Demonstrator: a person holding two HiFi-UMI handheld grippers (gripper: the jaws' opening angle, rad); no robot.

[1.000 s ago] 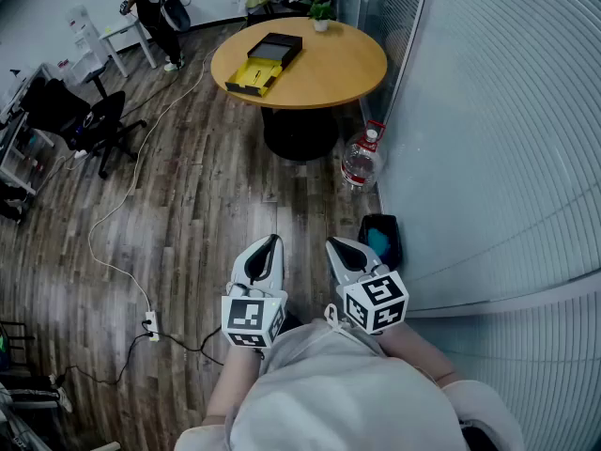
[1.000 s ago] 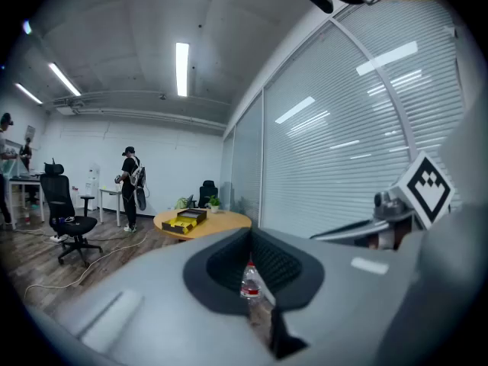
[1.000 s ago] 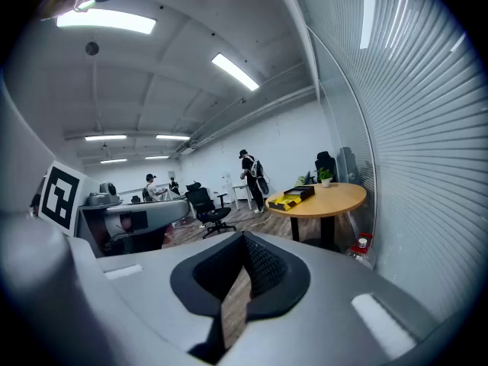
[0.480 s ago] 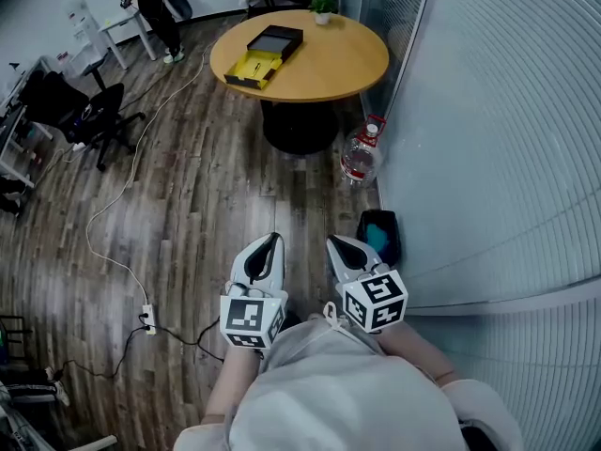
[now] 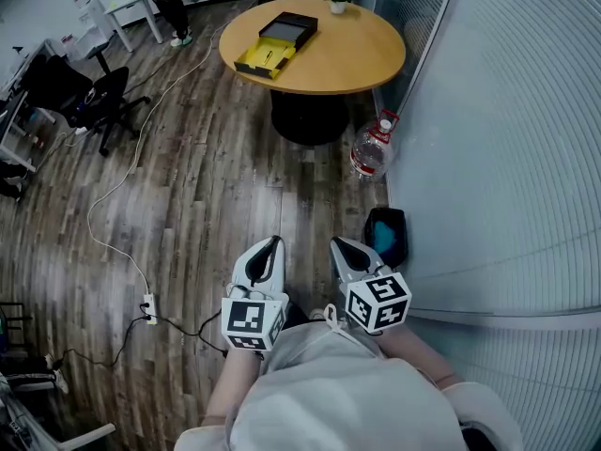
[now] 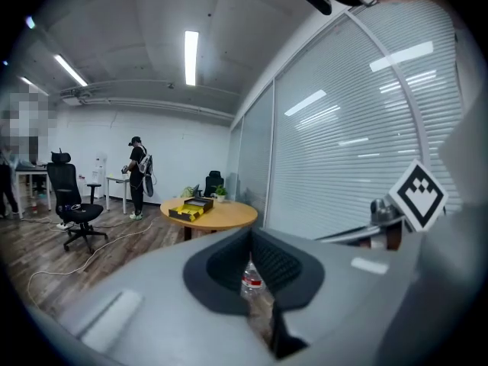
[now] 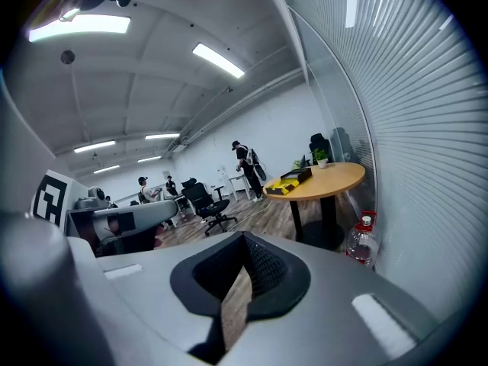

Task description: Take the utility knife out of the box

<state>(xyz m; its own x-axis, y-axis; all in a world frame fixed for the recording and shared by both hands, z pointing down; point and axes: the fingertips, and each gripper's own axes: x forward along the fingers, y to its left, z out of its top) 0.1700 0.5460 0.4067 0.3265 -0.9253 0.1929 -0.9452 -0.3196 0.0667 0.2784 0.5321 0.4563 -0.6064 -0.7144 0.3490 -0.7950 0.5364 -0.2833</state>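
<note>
Early stage: nothing done yet, with approach, reach and lift all remaining. Open box [image 5: 277,43] on the round table [image 5: 366,59], well across the floor [image 5: 207,186] from left gripper [image 5: 271,243] and right gripper [image 5: 339,245]; utility knife presumably inside, too small to make out. Fingers [image 6: 278,269] of both together, nothing between them.

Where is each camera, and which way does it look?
Head view: on the person's head, looking down at the wooden floor; left gripper and right gripper show.
Left gripper view: on the left gripper, facing the round wooden table over its shut jaws.
Right gripper view: same, from the right gripper's shut jaws.
All share the open black and yellow box.
</note>
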